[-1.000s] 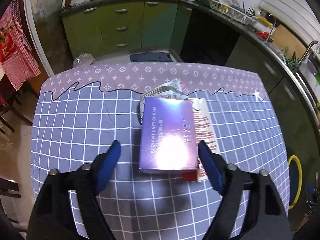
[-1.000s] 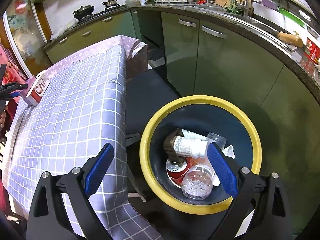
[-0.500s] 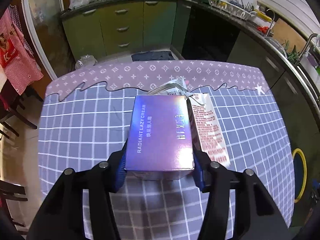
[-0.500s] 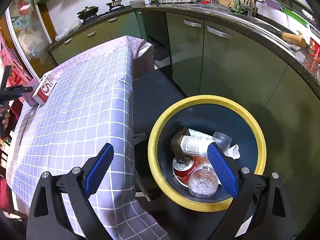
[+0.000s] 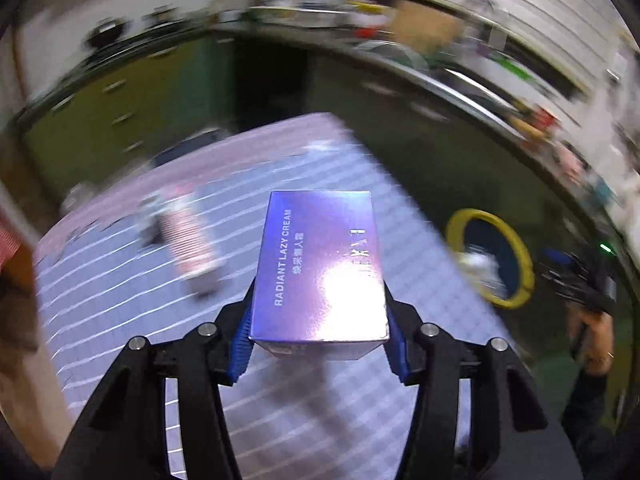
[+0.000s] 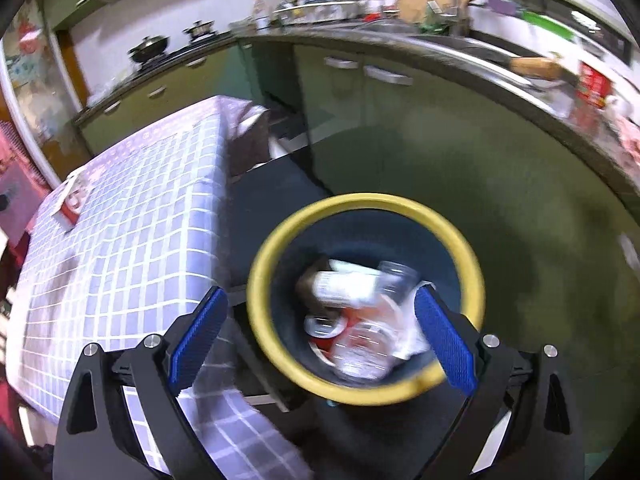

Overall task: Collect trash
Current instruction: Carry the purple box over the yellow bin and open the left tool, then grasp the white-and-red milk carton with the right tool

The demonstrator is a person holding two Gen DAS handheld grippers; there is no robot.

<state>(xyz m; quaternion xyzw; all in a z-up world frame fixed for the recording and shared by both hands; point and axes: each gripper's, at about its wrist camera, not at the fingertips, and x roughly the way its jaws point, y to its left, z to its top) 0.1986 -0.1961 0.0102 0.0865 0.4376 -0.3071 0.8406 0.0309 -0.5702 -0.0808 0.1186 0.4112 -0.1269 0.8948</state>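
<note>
**Inspector:** Your left gripper (image 5: 318, 344) has its blue fingers (image 5: 240, 344) closed on both long sides of the purple box (image 5: 320, 268). They have just been closing, with the box between them. It reads "RADIANT LAZY CREAM" along one edge. You hold it clear of the worktop (image 5: 120, 272), its far end pointing away from you.

**Operator:** And what lies under it?

**Inspector:** The checked cloth of the worktop, blurred. A red-and-white carton (image 5: 192, 248) lies flat on it, up and left of your box and well apart from it. Something crumpled sits at its far end; I cannot tell what.

**Operator:** The bin?

**Inspector:** In the left wrist view the yellow-rimmed bin (image 5: 520, 256) stands on the floor past the right edge of the worktop, off to the right of the box. Your other hand (image 5: 592, 336) shows beyond it, gripping its tool.

**Operator:** My right side?

**Inspector:** Your right gripper (image 6: 320, 336) hangs over that bin (image 6: 264, 280), fingers (image 6: 198, 338) spread wide with nothing between them. One finger lines up with the worktop's edge (image 6: 120, 248), the other with the inside of the bin. The bin holds a red can (image 6: 326, 326), a clear plastic bottle (image 6: 360, 354), a white bottle (image 6: 348, 284) and white scraps, all blurred. The carton (image 6: 70, 204) shows at the far left edge of the worktop.
</note>
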